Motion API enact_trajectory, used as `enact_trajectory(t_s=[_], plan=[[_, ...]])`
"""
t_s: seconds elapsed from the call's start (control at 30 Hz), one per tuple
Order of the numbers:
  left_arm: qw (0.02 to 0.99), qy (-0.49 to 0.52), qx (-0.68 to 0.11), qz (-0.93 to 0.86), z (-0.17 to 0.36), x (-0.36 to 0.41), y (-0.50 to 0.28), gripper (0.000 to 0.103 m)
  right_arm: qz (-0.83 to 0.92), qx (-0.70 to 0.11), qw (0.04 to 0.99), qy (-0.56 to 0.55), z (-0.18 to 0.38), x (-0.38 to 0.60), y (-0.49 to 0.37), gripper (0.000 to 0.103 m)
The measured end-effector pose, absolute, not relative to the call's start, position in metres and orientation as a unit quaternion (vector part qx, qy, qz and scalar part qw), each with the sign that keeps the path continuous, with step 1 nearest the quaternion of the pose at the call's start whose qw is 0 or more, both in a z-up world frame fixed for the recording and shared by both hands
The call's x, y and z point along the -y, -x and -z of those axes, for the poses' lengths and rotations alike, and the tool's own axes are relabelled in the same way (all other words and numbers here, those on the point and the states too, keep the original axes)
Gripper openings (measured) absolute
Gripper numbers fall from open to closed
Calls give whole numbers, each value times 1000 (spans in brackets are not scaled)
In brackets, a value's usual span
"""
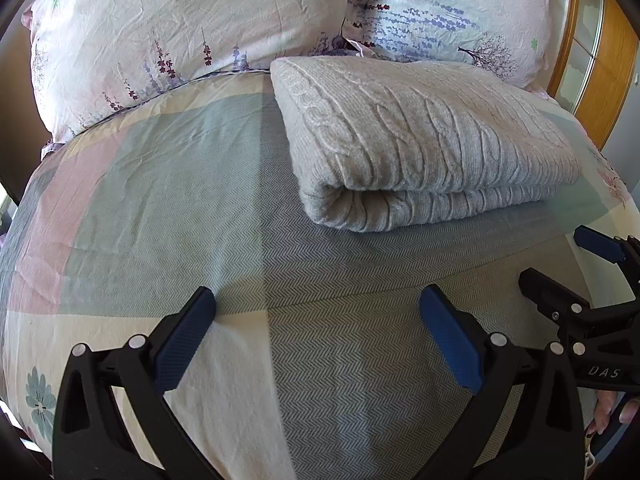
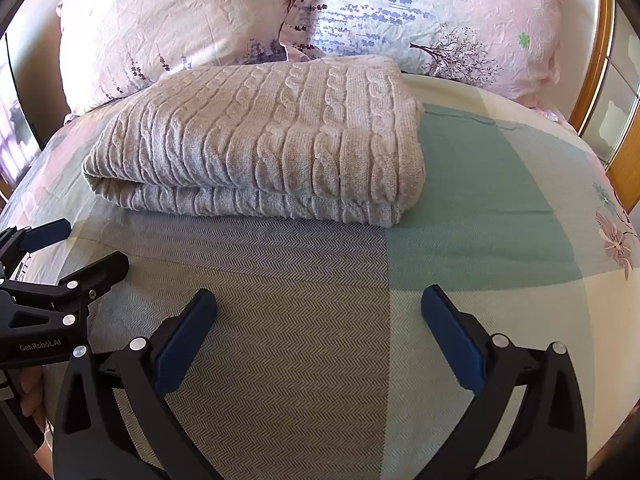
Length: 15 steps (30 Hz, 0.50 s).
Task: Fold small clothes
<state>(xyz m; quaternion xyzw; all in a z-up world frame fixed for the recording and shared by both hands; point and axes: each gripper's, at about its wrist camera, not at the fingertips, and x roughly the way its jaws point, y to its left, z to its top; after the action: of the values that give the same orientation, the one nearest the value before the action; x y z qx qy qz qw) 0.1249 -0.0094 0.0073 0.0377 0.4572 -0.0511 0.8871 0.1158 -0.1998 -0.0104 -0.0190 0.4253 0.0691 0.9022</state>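
Observation:
A beige cable-knit sweater (image 1: 420,140) lies folded into a thick rectangle on the bed, just in front of the pillows; it also shows in the right wrist view (image 2: 264,136). My left gripper (image 1: 318,300) is open and empty, above the bedspread a little short of the sweater and to its left. My right gripper (image 2: 320,300) is open and empty, short of the sweater's near edge. Each gripper shows in the other's view: the right gripper (image 1: 560,256) at the right edge, the left gripper (image 2: 80,244) at the left edge, both with jaws apart.
The bedspread (image 1: 160,208) has pastel patches and a grey herringbone panel (image 2: 304,320). Two floral pillows (image 1: 180,28) (image 2: 440,12) lean at the head of the bed. A wooden frame with glass panes (image 2: 616,92) stands at the far right.

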Motion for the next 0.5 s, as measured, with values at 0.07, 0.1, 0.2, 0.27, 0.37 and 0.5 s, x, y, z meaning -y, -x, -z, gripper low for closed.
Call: enact_trajectory(t_s=[0.07,0.1,0.2,0.27,0.37,0.5], plan=[[887,-38,-457,51,-7,9,-125,101,-69,-425,902,19,10,200,-116,102],[887,-38,-457,51,-7,9,-125,101,-69,-425,902,19,10,200,-116,102],[887,-38,-457,51,-7,9,-125,101,-69,-425,902,19,10,200,-116,102],[887,-38,-457,52,-7,9,-125,101,-69,-425,902,19,10,200,-116,102],[887,-38,-457,52,-7,9,-125,101,-69,-425,902,19,10,200,-116,102],[887,-38,-457,52,-7,9,-126,101,-69,-425,902,19,10,200,-116,102]])
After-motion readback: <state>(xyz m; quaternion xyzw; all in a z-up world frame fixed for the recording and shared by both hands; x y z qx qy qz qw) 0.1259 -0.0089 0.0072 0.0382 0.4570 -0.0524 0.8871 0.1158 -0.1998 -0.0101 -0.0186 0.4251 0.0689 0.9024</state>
